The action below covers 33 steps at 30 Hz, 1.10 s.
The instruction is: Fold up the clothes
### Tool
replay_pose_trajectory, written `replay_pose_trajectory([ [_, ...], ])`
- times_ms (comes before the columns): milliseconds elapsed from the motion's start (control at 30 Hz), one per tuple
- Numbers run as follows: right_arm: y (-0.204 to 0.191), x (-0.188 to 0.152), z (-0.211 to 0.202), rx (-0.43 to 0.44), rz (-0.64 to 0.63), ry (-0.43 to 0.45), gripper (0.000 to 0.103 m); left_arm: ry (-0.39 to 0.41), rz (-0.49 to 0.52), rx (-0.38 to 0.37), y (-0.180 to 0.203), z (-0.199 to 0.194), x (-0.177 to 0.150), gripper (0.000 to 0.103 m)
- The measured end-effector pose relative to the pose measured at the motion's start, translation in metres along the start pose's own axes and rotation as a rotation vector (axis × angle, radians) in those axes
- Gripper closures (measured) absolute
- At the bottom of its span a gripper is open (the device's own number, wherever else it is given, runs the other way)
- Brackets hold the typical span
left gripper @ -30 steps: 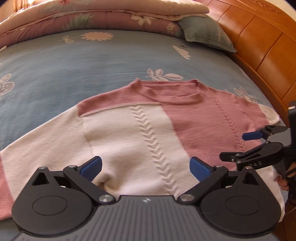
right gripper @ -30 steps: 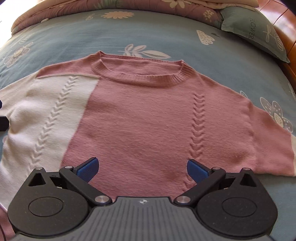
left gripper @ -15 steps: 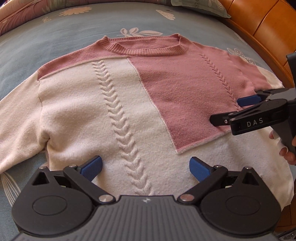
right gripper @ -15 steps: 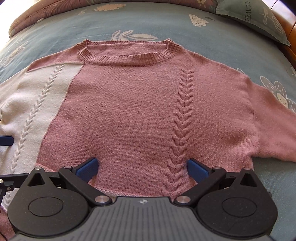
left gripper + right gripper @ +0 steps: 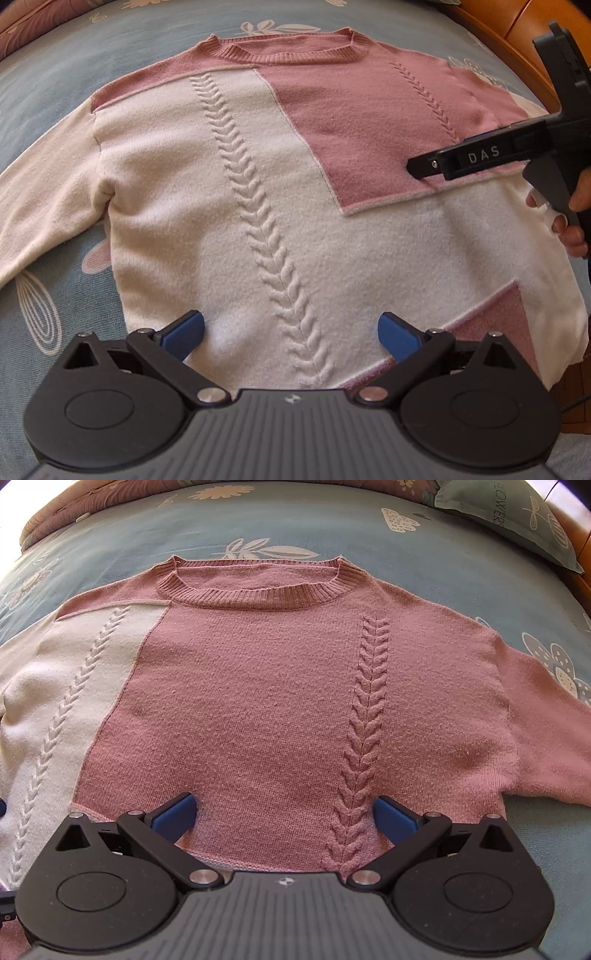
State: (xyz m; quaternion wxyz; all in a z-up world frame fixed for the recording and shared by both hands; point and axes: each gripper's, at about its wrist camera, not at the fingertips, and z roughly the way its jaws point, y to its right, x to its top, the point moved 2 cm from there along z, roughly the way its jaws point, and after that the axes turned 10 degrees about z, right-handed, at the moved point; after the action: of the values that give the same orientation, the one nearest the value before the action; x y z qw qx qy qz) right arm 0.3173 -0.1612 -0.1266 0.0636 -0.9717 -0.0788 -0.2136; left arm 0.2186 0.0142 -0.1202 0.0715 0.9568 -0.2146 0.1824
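Blue floral bedsheet (image 5: pixel 110 55) under everything, and your sweater (image 5: pixel 258 184) lies flat on it, front up, neck away from you.

Near end first: your left gripper (image 5: pixel 291 330) hangs over the cream lower body, jaws spread wide w/ nothing between them, blue pads either side of the cable braid (image 5: pixel 266 229). Hem sits right at the gripper body. Vs 0.5 s ago the cam has come in closer and lower; the sweater fills more of the view, and a pink patch (image 5: pixel 498 317) by the hem at bottom right now shows, which it didn't before.

Your right gripper (image 5: pixel 284 812) is over the pink panel near its lower edge, jaws also wide apart and empty. The pink cable braid (image 5: pixel 365 720) runs up just inside the right pad. It too has moved nearer since the last frame; the collar (image 5: pixel 255 594) looks bigger and closer.

Mid-distance in the left view: the right gripper (image 5: pixel 424 168) comes in from the right edge, "DAS" on its arm, tip over the pink/cream seam, further in across the sweater than 0.5 s ago. Your hand (image 5: pixel 570 221) grips its handle at the frame edge.

Further out: the cream left sleeve (image 5: pixel 44 206) spreads out to the side, the pink right sleeve (image 5: pixel 546 731) likewise. Beyond the collar, more sheet, then a green pillow (image 5: pixel 517 520) at far right by the wooden bed frame (image 5: pixel 517 33), and a folded quilt (image 5: pixel 55 520) far left.
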Motion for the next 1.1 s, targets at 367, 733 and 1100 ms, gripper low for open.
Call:
replay_pose_trajectory([
  [367, 0.0, -0.001, 0.0, -0.001, -0.001, 0.008, 0.0, 0.134, 0.079, 0.034, -0.018, 0.028, 0.06, 0.004],
  [733, 0.001, -0.006, -0.002, 0.008, -0.004, 0.051, 0.0, 0.138, 0.124, 0.046, -0.016, 0.033, 0.055, 0.001],
  [1100, 0.008, -0.017, -0.014, 0.089, -0.071, 0.124, 0.0, 0.228, 0.089, 0.112, 0.009, 0.011, 0.048, 0.003],
])
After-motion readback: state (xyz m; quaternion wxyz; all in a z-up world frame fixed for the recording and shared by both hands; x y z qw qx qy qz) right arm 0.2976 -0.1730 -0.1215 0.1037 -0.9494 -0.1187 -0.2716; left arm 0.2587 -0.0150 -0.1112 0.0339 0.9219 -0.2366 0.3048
